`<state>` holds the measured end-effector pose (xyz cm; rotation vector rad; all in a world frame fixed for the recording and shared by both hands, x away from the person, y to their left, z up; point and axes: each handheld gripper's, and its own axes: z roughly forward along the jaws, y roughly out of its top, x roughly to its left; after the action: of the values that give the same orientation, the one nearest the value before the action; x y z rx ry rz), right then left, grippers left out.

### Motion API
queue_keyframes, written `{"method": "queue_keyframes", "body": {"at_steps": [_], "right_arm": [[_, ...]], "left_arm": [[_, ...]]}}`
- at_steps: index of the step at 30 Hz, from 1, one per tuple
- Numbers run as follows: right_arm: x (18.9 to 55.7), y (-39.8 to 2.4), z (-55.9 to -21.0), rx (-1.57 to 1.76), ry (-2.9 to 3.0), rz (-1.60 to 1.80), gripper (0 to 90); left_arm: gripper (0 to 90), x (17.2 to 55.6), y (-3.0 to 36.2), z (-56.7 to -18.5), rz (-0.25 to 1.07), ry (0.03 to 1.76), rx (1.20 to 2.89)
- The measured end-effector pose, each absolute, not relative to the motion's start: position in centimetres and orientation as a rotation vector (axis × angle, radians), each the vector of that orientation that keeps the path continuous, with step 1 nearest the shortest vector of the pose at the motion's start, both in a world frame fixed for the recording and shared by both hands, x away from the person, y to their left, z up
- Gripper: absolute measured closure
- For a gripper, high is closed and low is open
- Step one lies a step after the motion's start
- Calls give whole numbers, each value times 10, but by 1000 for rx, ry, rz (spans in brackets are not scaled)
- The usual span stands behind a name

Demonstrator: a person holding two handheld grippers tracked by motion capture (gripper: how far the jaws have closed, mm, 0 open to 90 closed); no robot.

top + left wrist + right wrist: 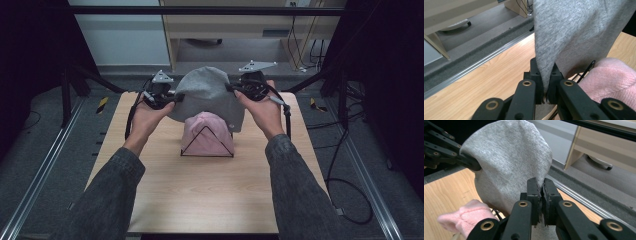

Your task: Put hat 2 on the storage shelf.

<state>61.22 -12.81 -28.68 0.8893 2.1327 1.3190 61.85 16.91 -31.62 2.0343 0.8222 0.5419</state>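
Tongs first: the left tongs (545, 82) are clamped tight on the edge of a grey hat (207, 95), and the right tongs (541, 200) pinch the opposite edge just as firmly, each with a fold of knit squeezed flat between the black pads. Between them the hat hangs stretched open, lifted clear of the surface (200, 190), hovering just above and behind a pink hat (206, 132) already draped over a black wire stand (207, 150).

The grey hat looks light and thoroughly soft; it sags and creases wherever nothing holds it, so it won't keep a shape by itself. I'd judge the rim the right place to grip, at two opposite points as now, which keeps the mouth spread. The knit seems grippy rather than slick, so slipping is unlikely, though it could snag on the stand's wire tip.
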Motion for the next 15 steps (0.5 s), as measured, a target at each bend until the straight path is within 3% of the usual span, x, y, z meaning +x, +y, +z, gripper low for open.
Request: {"method": "queue_keyframes", "body": {"at_steps": [15], "right_arm": [[610,-131,-300,915,2148,1312,858]], "left_arm": [[865,618,167,-332,501,812,2042]]}}
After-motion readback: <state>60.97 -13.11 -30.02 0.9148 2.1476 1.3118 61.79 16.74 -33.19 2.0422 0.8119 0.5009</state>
